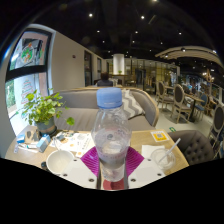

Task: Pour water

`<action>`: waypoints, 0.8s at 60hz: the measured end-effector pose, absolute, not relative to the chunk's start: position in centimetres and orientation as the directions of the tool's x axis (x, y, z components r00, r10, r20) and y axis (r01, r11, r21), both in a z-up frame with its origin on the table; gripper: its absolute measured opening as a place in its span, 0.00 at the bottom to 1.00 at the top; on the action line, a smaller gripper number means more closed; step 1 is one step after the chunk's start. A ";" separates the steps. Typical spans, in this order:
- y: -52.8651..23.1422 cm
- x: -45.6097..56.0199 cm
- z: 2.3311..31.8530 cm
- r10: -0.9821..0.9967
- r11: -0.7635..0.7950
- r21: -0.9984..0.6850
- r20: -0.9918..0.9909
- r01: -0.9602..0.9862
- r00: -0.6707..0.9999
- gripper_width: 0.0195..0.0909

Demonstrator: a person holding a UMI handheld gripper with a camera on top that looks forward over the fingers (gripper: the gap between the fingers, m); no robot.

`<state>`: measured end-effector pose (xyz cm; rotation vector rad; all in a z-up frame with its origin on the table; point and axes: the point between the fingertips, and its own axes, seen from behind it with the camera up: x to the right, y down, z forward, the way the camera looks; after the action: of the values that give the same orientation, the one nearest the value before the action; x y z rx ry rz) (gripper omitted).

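Observation:
A clear plastic water bottle (111, 135) with a pale blue cap stands upright between my fingers, filling the middle of the gripper view. My gripper (112, 160) is shut on the bottle, with both magenta pads (93, 160) pressed against its lower sides. Water fills most of the bottle. Below and left of the bottle, a white bowl or cup (59, 163) sits on the wooden table (75, 140). The bottle hides whatever lies directly behind it.
A potted green plant (43, 110) stands at the table's left. A yellow card (160, 136) and white paper (160, 152) lie at the right. A grey sofa (95, 105) is beyond the table, with chairs (178, 100) and dining tables further back.

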<state>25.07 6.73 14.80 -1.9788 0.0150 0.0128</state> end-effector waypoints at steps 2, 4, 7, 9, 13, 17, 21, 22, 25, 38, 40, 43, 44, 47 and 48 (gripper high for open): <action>6.6 24.8 12.6 -0.007 -0.420 -0.907 -0.018 -0.020 1.000 0.15; 6.1 25.3 11.2 -0.010 -0.436 -0.900 -0.020 -0.023 1.000 0.15; 5.7 25.7 9.7 -0.010 -0.453 -0.891 -0.025 -0.027 1.000 0.15; 6.0 25.3 8.7 -0.012 -0.459 -0.888 -0.029 -0.032 0.999 0.15; 5.3 25.5 7.7 -0.009 -0.460 -0.887 -0.038 -0.038 0.999 0.15; 5.6 25.3 6.7 -0.010 -0.464 -0.885 -0.035 -0.035 0.999 0.15; 5.3 25.4 6.2 -0.010 -0.457 -0.889 -0.031 -0.032 0.999 0.16; 5.3 25.4 6.3 -0.011 -0.446 -0.894 -0.028 -0.030 1.000 0.16; 5.4 25.3 6.1 -0.013 -0.442 -0.897 -0.022 -0.025 1.000 0.21; 4.9 26.1 5.6 -0.072 -0.470 -0.881 -0.027 -0.058 0.997 0.45; 4.4 26.2 5.4 -0.087 -0.489 -0.870 -0.026 -0.066 0.996 0.60; 3.6 26.1 5.4 -0.097 -0.510 -0.857 -0.026 -0.073 0.995 0.86; 3.3 26.1 5.4 -0.100 -0.517 -0.853 -0.027 -0.075 0.995 0.93; 2.1 26.0 5.6 -0.109 -0.540 -0.838 -0.026 -0.081 0.994 0.91; 1.5 25.9 5.8 -0.115 -0.546 -0.834 -0.023 -0.083 0.993 0.91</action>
<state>25.93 1.52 5.79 -2.1514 0.1374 -0.0414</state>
